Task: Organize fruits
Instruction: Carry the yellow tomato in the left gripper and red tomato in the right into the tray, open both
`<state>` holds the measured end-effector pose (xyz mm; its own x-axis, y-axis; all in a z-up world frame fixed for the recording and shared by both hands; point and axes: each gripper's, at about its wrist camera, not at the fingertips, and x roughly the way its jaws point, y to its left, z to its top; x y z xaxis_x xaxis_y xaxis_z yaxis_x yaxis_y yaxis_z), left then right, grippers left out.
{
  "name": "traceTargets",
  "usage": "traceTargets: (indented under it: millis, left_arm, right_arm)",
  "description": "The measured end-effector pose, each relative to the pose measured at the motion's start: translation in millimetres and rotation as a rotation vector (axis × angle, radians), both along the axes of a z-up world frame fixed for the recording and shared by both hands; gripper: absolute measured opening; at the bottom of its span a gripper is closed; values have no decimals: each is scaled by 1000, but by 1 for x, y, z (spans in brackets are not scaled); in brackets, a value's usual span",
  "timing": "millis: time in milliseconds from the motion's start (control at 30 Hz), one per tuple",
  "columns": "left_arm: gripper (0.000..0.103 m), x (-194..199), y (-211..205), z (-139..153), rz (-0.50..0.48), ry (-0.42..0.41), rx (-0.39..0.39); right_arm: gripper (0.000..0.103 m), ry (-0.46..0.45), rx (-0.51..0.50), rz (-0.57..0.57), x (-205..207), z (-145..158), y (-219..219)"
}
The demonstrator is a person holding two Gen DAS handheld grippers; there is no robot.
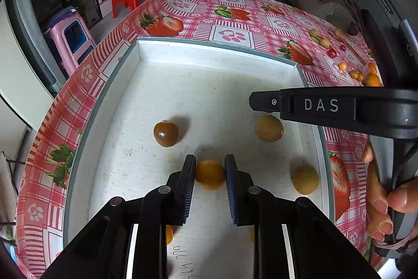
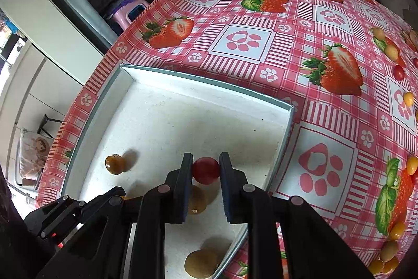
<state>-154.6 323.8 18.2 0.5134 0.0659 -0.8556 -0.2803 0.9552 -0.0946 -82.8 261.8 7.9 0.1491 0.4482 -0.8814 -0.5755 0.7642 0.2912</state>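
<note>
Fruits: the left gripper pinches an orange fruit above the white tray, mid-floor; the right gripper clamps a red fruit near the tray's right wall, far half bare.

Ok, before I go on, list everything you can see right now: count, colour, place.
tray: one, white with grey rim, on the table
tablecloth: one, pink check with strawberries and paw prints, covering the table
brown fruits: three loose on the tray floor, one glossy and darker
orange fruit: one, clamped in the left tool
red fruit: one, clamped in the right tool
loose fruits: about ten or more, yellow, orange and red, on the cloth right of the tray
left tool: black, shut on the orange fruit, over the tray
right tool: black, shut on the red fruit, over the tray
hand: one, gripping the right tool's handle
</note>
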Motion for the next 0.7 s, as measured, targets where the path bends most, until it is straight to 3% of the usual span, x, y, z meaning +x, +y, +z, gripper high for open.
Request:
traceTargets:
  millis: [100,167,233,333,433,600,700]
  left_arm:
    - [24,1,-3,0,-5,10,20]
    - [24,1,-3,0,0,15,28]
    - [24,0,-3,0,8,20,31]
    - [24,-2,-2,1,17,24,29]
    - [24,-4,-2,2,25,21,28]
    - [25,-9,-6,7,8,1,21]
    - [86,-15,-7,14,16,-58,16]
  right_arm:
    - [23,-23,-31,24,-1,-1,10]
    - [28,-19,-30,33,-1,-1,13]
    - [49,7,-2,27,0,1,11]
    - [72,0,44,9,-3,13,0]
    - [79,-30,83,-12,-6,31,-17]
    - [79,-54,136,-80,-11,53,-65]
    - [80,-58,146,-129,-14,57,-99]
